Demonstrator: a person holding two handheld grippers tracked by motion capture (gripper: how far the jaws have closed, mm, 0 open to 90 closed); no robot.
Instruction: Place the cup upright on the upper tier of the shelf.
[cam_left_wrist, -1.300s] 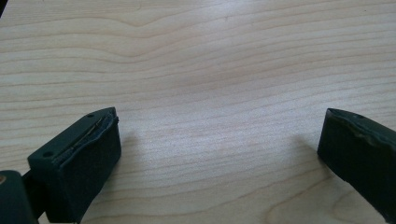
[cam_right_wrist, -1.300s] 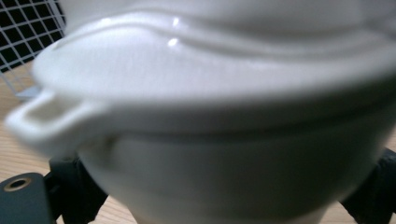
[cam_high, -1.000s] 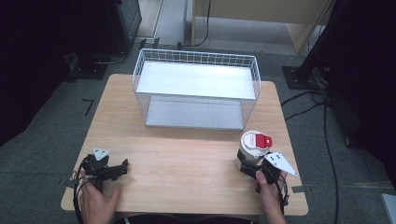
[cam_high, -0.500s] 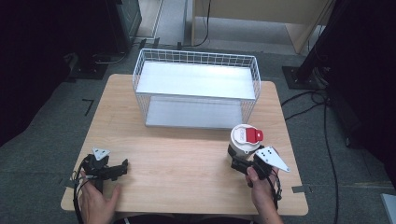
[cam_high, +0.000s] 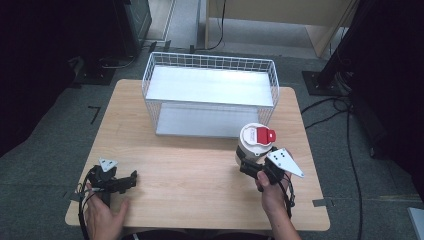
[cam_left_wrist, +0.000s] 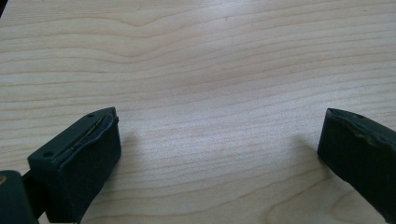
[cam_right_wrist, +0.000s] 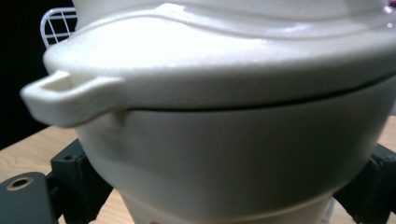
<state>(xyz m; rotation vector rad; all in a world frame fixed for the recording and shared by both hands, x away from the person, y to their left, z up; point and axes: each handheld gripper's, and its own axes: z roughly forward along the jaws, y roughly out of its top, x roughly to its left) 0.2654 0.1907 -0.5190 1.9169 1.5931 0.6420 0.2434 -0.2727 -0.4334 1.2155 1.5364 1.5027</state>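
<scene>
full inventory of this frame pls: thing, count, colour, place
Light wooden table: 1, pale wood, centre, on grey floor.
White wire basket with a flat white bottom: 1, white, far half of the table.
White lidded plastic container with a red cap: 1, white and red, right side just in front of the basket, between the right gripper's jaws.
Black cables: several, black, on the floor right of the table.
Dark stand bases: at least 2, black, floor beside the far corners.
Left gripper: 1, black, near-left of the table, jaws apart over bare wood.
Right gripper: 1, black, near-right, closed on the container.
Hands: 2, one on each gripper.
</scene>
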